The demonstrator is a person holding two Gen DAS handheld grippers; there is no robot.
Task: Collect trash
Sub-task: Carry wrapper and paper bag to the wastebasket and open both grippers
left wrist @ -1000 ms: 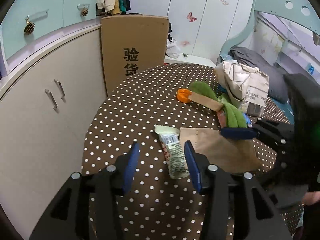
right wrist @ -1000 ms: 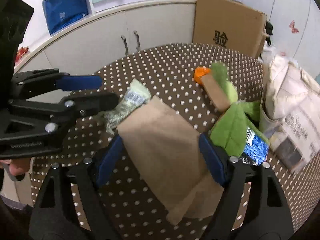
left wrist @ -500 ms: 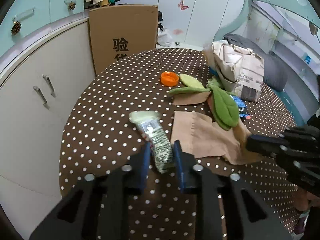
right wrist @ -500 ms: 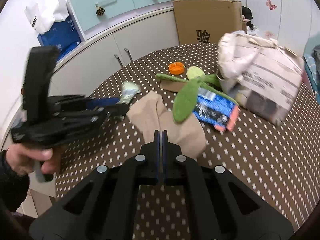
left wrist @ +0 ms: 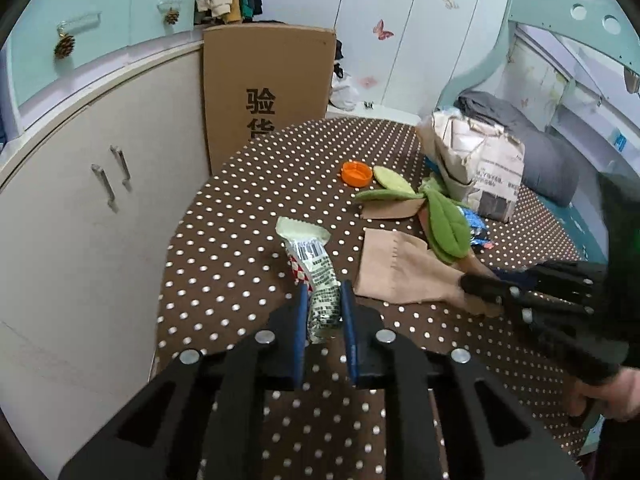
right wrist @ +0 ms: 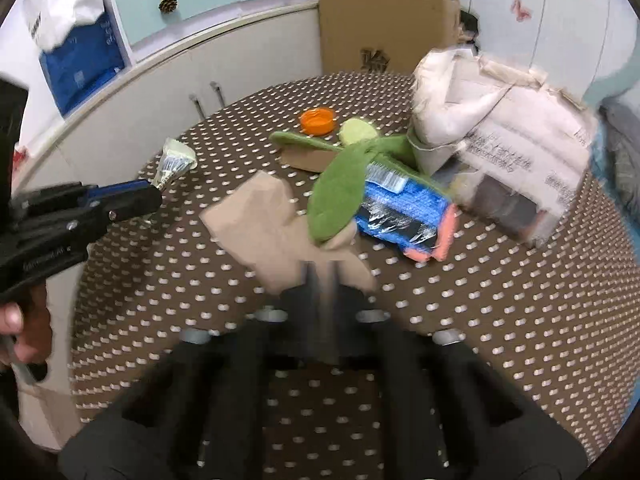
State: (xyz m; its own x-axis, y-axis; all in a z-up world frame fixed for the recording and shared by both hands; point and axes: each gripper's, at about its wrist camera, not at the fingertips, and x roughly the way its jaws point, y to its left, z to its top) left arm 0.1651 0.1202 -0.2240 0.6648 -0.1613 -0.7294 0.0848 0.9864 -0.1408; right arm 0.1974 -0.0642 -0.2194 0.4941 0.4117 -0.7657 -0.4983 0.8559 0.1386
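Clutter on the polka-dot worktop (left wrist: 240,240): orange cap (left wrist: 356,173), green felt leaves (left wrist: 444,220) lying over a cardboard scrap (left wrist: 390,212) and the blue packet (right wrist: 404,216), with a crumpled paper bag (left wrist: 480,164) behind them at the far edge. Cardboard box (left wrist: 268,92) stands behind the worktop.

Left gripper (left wrist: 324,312): fingers pinching the near end of the snack wrapper (left wrist: 312,264).

Right gripper (right wrist: 322,280): motion-blurred, fingers pressed on the near edge of the brown paper (right wrist: 272,224), whose far corner sits under a leaf.

Versus 0.5 s ago: both grips unchanged, wrapper raised slightly, right view shifted.
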